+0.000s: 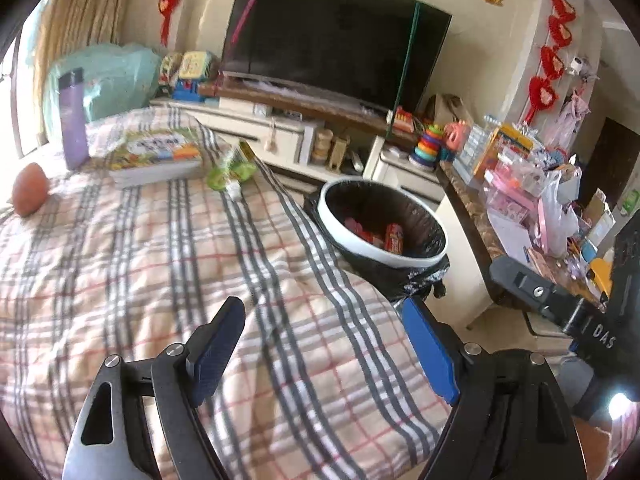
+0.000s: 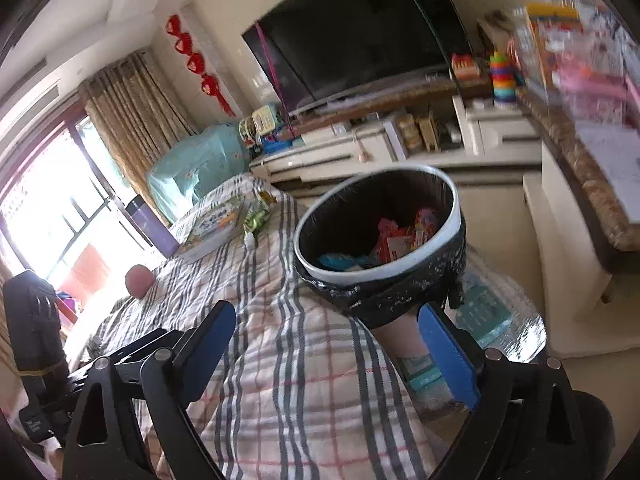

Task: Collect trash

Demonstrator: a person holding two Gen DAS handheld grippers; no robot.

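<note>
Nearest in, the left gripper [image 1: 324,344] hangs wide over the plaid blanket [image 1: 140,280], nothing between its blue pads. The right gripper [image 2: 328,348] gapes wide too, empty, above the blanket's right edge. Just beyond that edge stands the white-rimmed trash bin [image 2: 452,216], black-lined, with red and blue wrappers inside. Further up the blanket, a green wrapper [image 1: 230,172] lies by the book [image 1: 156,156]. Behind them stands the purple bottle [image 1: 73,120].

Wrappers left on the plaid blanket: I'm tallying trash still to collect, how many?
1: a green wrapper lies beside the book, at the far end of the blanket. More may be hidden.
</note>
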